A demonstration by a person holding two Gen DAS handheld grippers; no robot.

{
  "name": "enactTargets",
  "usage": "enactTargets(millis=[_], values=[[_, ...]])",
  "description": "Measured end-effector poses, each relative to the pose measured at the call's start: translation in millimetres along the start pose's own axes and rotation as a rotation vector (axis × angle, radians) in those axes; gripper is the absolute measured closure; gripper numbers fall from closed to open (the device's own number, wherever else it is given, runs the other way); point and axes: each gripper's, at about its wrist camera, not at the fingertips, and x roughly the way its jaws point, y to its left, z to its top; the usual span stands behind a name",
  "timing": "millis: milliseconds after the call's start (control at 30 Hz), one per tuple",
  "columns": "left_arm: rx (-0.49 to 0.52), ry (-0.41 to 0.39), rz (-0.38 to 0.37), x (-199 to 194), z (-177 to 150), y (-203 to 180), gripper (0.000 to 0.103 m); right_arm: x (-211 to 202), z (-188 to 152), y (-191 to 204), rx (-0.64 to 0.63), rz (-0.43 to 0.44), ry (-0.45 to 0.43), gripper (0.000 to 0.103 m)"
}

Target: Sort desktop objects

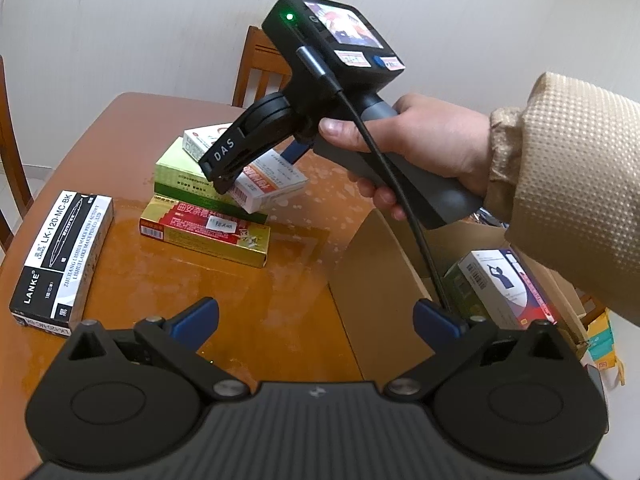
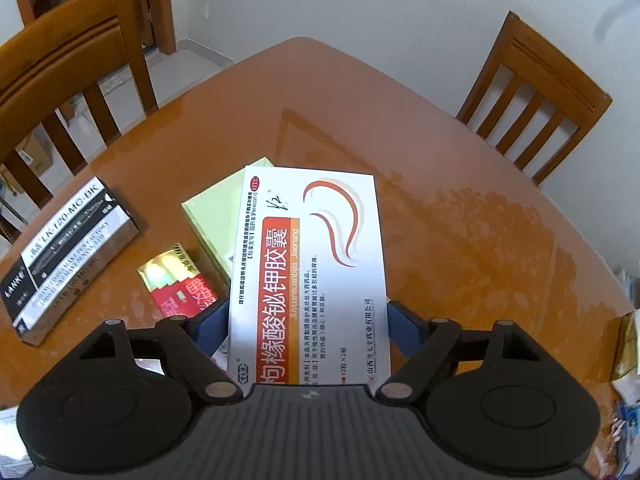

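A white medicine box with an orange band (image 2: 308,264) tops a small pile, lying over a pale green box (image 2: 212,216) and a red and gold box (image 2: 176,284). My right gripper (image 2: 308,316) points steeply down, its blue pads (image 2: 214,322) set against both long sides of that white box. In the left wrist view the right gripper (image 1: 260,168) straddles the white box (image 1: 276,184) on the pile, a hand on its handle. My left gripper (image 1: 316,320) hovers open over bare table with nothing between its fingers.
A black and white LANKE pen box (image 1: 60,256) lies at the table's left. An open cardboard box (image 1: 376,276) at the right holds medicine boxes (image 1: 504,284). A second small white box (image 1: 200,140) sits behind the pile. Wooden chairs (image 2: 536,96) stand around the orange table (image 2: 460,220).
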Motion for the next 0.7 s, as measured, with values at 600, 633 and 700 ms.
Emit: enactTargets(millis=[600,633,700], values=[[0.035,-0.046,-0.002,-24.6,-5.9,-16.8,0.000,-64.7,-12.5,14.7,0.050,0.110,-0.099,0.017],[0.038,-0.049,-0.002,-27.0,-6.6,-19.1,0.000,-71.4,-14.3,16.3,0.049,0.117,-0.110,0.017],[0.046,-0.058,-0.002,-32.3,-8.0,-24.4,0.000,-87.3,-19.5,19.0,0.050,0.129,-0.137,0.017]])
